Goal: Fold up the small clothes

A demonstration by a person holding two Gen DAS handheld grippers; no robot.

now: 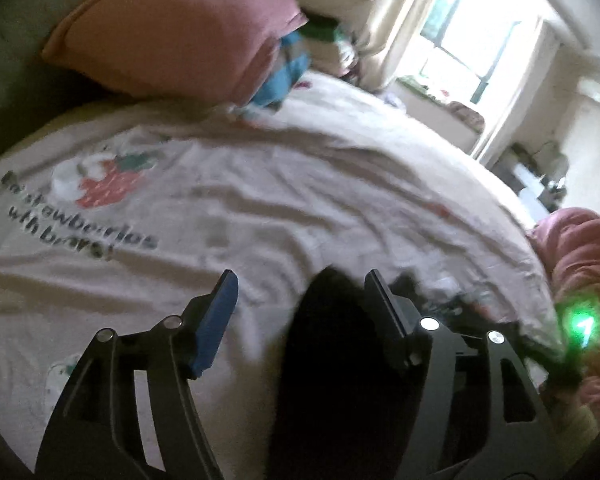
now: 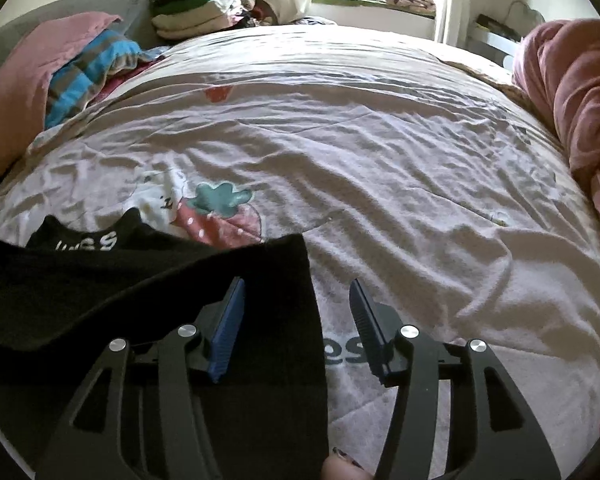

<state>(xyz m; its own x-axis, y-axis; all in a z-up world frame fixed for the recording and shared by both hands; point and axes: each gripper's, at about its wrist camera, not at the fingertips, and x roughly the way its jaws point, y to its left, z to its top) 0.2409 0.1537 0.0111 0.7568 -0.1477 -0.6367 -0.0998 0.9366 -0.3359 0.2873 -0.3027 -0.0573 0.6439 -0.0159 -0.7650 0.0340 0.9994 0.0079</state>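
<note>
Fingers of the right gripper (image 2: pixel 298 322) are parted, nothing pinched, over the black garment's (image 2: pixel 148 292) edge; the left gripper (image 1: pixel 300 312) is likewise spread above it. The garment is laid on the strawberry-printed bedspread (image 2: pixel 380 160).

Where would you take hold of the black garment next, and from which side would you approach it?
Probably at the black garment's far right corner, where the cloth ends in a free point on the bedspread. Come from the right, over bare bedspread, so the right gripper, jaws open astride that edge, can pinch it.
</note>
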